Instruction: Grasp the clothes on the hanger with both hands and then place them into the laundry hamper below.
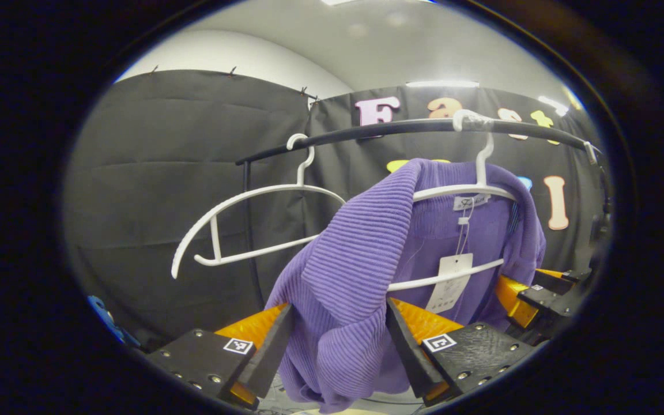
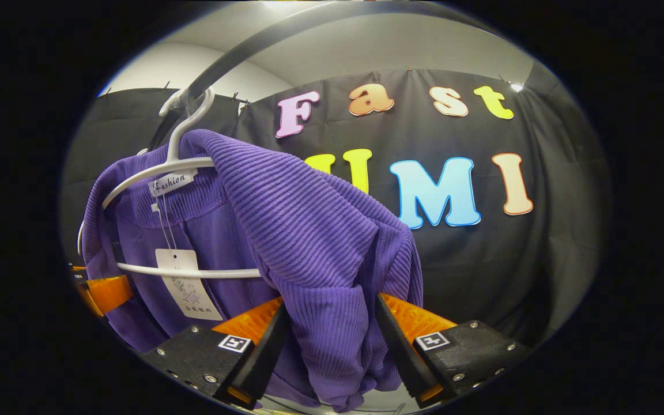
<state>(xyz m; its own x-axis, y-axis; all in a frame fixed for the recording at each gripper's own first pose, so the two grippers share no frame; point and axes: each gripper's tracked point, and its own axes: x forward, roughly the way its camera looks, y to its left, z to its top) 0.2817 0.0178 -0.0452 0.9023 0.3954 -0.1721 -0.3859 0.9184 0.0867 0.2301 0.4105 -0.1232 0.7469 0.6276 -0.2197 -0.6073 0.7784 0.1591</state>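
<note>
A purple ribbed sweater hangs on a white hanger hooked over a dark rail. In the left gripper view my left gripper is shut on a bunched fold of one shoulder and sleeve, which rises above the hanger arm. In the right gripper view my right gripper is shut on the other shoulder fold in the same way. Each gripper also appears beyond the sweater in the other's view: right gripper, left gripper. A paper tag dangles from the collar.
An empty white hanger hangs on the same rail to the left of the sweater. The rail's upright post stands behind it. A small blue object shows at the lower left edge. Black cloth walls close off the back.
</note>
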